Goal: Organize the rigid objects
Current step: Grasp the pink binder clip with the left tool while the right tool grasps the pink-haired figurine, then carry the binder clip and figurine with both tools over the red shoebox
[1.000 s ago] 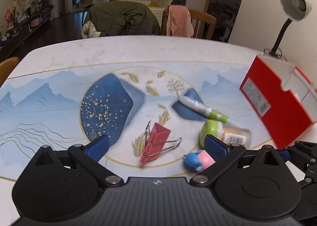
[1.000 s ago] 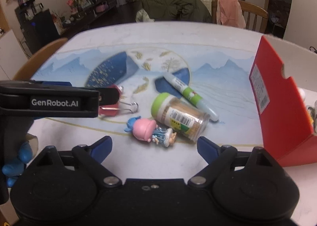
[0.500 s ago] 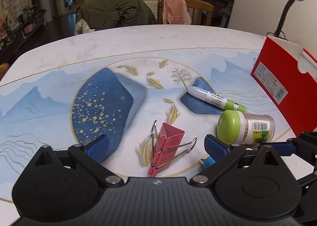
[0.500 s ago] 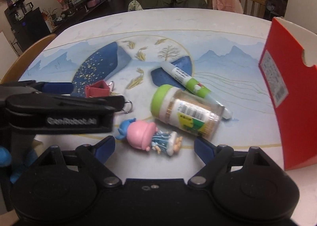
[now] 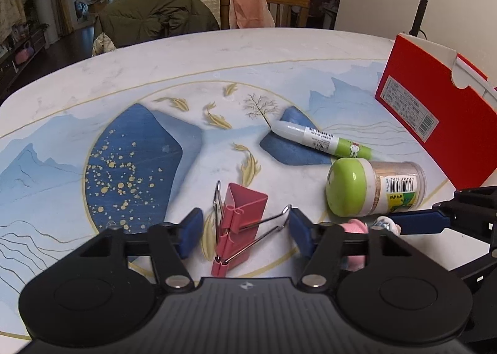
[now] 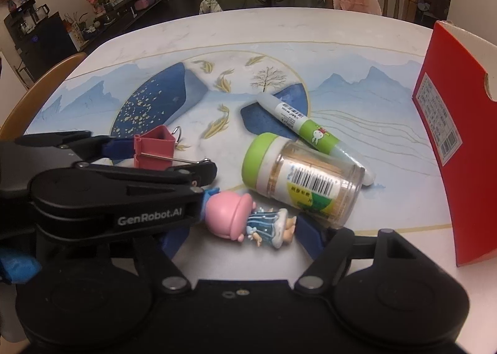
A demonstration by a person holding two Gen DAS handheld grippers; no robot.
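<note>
My left gripper [image 5: 242, 231] has just been closing, its jaws around the red binder clip [image 5: 239, 223] lying on the table [image 5: 186, 56] but not yet clamped, so I'd squeeze squarely across its wire handles, while my right gripper [image 6: 239, 237], also narrowing yet open, straddles the pink-hatted figurine [image 6: 248, 220].

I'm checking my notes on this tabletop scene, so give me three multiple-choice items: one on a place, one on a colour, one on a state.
1. What lies between the left gripper's fingers?
A. the binder clip
B. the glue stick
C. the red box

2. What colour is the jar's lid?
A. blue
B. green
C. white

3. How does the jar stand?
A. upright
B. on its side
C. upside down

Answers:
1 A: the pink binder clip sits between the blue pads, which have just been closing.
2 B: the jar has a green lid.
3 B: its lid faces sideways on the table.
</note>
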